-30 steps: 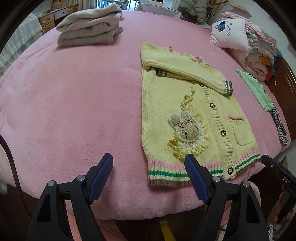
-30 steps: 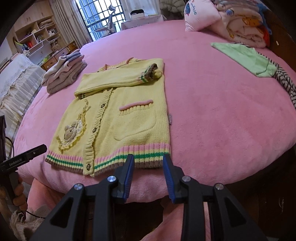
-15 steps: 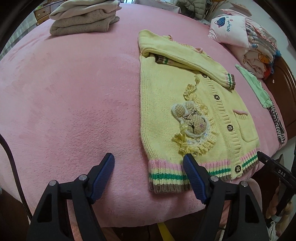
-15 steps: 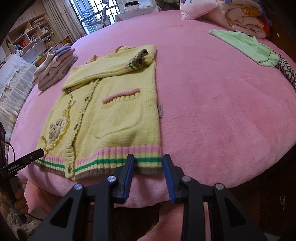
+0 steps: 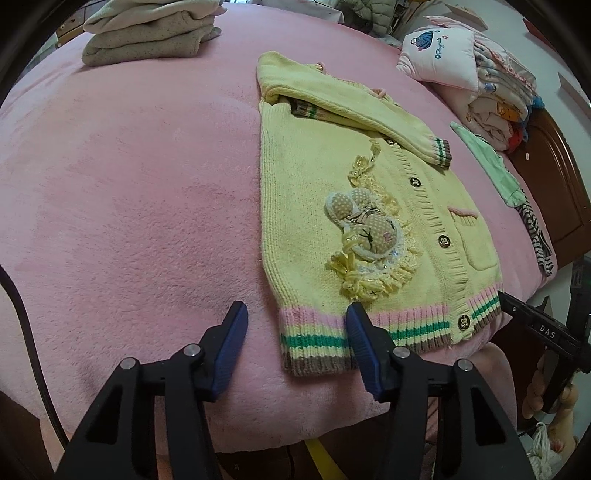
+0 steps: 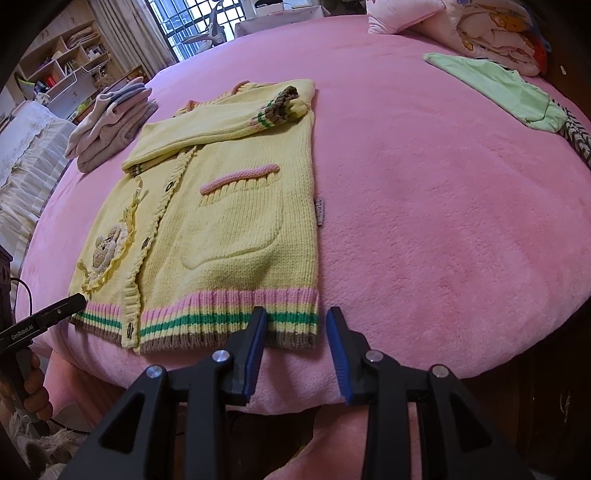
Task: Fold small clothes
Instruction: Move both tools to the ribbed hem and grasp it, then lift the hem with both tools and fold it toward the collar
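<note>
A small yellow knitted cardigan (image 5: pixel 317 192) with a bunny patch lies flat on the pink blanket, both sleeves folded across its chest; it also shows in the right wrist view (image 6: pixel 236 221). My left gripper (image 5: pixel 295 325) is open, its jaws either side of the hem's left corner. My right gripper (image 6: pixel 295 325) is open a little, its jaws either side of the hem's right corner. Neither holds the cloth.
A stack of folded beige clothes (image 5: pixel 147 33) lies at the far left of the bed. A pile of pink and printed clothes (image 5: pixel 469 77) and a green garment (image 6: pixel 495 92) lie to the right. The bed's near edge runs just under the hem.
Both grippers have moved forward and down to the cardigan's hem. The left gripper has narrowed its opening. The cardigan has not moved.
</note>
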`<state>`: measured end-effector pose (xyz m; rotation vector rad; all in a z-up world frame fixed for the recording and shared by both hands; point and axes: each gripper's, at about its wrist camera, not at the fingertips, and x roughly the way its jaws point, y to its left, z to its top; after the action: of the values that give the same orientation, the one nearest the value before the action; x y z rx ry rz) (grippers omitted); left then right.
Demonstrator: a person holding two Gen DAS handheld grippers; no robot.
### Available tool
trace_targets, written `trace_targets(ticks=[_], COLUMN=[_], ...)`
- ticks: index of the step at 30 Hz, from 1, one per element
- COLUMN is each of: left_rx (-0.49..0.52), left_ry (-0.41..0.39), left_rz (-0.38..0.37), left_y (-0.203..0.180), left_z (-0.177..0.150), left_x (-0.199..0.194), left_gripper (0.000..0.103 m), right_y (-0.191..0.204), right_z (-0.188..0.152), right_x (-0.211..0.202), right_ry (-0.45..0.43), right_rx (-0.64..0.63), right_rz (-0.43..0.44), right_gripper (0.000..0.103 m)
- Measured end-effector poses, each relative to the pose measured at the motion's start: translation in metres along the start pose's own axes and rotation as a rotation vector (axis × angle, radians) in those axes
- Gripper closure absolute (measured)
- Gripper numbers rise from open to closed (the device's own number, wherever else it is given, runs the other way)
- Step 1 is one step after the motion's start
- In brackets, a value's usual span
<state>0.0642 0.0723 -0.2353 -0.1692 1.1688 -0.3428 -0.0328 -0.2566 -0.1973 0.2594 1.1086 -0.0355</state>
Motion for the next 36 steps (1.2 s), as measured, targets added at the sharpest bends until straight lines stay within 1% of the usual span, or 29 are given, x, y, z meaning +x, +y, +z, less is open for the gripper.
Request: trace_targets(ticks=[4, 7, 9, 10, 11, 12, 14, 16, 18, 19, 20, 21, 22, 23, 26, 29, 33, 36], left_rx=[-0.016, -0.010, -0.002, 0.002, 0.009, 0.016, 0.027, 0.024, 0.016, 0.013, 0.017, 0.023, 0.029, 0.033, 0.028, 0.008, -0.017, -0.039], left_ry=[0.003, 0.001, 0.003, 0.006, 0.009, 0.013, 0.017, 0.018, 0.021, 0.022, 0.016, 0.012, 0.007, 0.003, -0.012, -0.026, -0.030, -0.039], left_rz=[-0.018, -0.021, -0.037, -0.046, -0.058, -0.069, -0.074, -0.075, -0.090, -0.096, -0.089, -0.082, -0.075, -0.072, -0.082, -0.109, -0.144, -0.182], left_y=[0.004, 0.003, 0.001, 0.000, -0.002, -0.003, -0.006, -0.006, -0.006, -0.006, -0.007, -0.009, -0.011, -0.013, -0.014, -0.013, -0.013, -0.013], left_z=[-0.001, -0.001, -0.001, -0.002, -0.002, -0.003, -0.003, -0.004, -0.004, -0.004, -0.004, -0.004, -0.004, -0.004, -0.002, 0.002, 0.009, 0.016], left_x=[0.002, 0.002, 0.002, 0.002, 0.001, 0.002, 0.003, 0.004, 0.005, 0.005, 0.004, 0.003, 0.002, 0.000, -0.007, -0.015, -0.023, -0.030], left_gripper=[0.048, 0.048, 0.049, 0.052, 0.060, 0.065, 0.067, 0.073, 0.089, 0.089, 0.090, 0.091, 0.091, 0.091, 0.092, 0.092, 0.092, 0.092], right_y=[-0.001, -0.001, -0.001, 0.000, 0.000, 0.000, 0.001, 0.002, 0.002, 0.003, 0.003, 0.003, 0.004, 0.004, 0.008, 0.007, 0.002, -0.001], right_z=[0.000, -0.001, -0.001, -0.001, -0.001, -0.001, -0.002, -0.003, -0.004, -0.004, -0.005, -0.005, -0.006, -0.006, -0.006, -0.004, 0.003, 0.012], right_x=[0.000, 0.001, 0.002, 0.002, 0.002, 0.002, 0.003, 0.005, 0.005, 0.005, 0.003, 0.003, 0.002, 0.000, -0.008, -0.017, -0.033, -0.046], right_ry=[0.001, 0.004, 0.008, 0.008, 0.009, 0.009, 0.010, 0.009, 0.005, 0.003, -0.001, 0.000, 0.002, 0.002, -0.022, -0.041, -0.082, -0.113], right_rx=[0.001, 0.004, 0.003, 0.001, 0.001, 0.001, -0.002, -0.009, -0.016, -0.019, -0.022, -0.025, -0.026, -0.027, -0.033, -0.021, 0.013, 0.039], right_rz=[0.003, 0.004, 0.004, 0.003, 0.003, 0.003, 0.003, -0.001, -0.001, 0.000, 0.007, 0.016, 0.027, 0.041, 0.045, 0.060, 0.102, 0.152], right_gripper=[0.069, 0.069, 0.068, 0.068, 0.067, 0.066, 0.065, 0.065, 0.065, 0.065, 0.069, 0.078, 0.084, 0.093, 0.094, 0.094, 0.095, 0.095])
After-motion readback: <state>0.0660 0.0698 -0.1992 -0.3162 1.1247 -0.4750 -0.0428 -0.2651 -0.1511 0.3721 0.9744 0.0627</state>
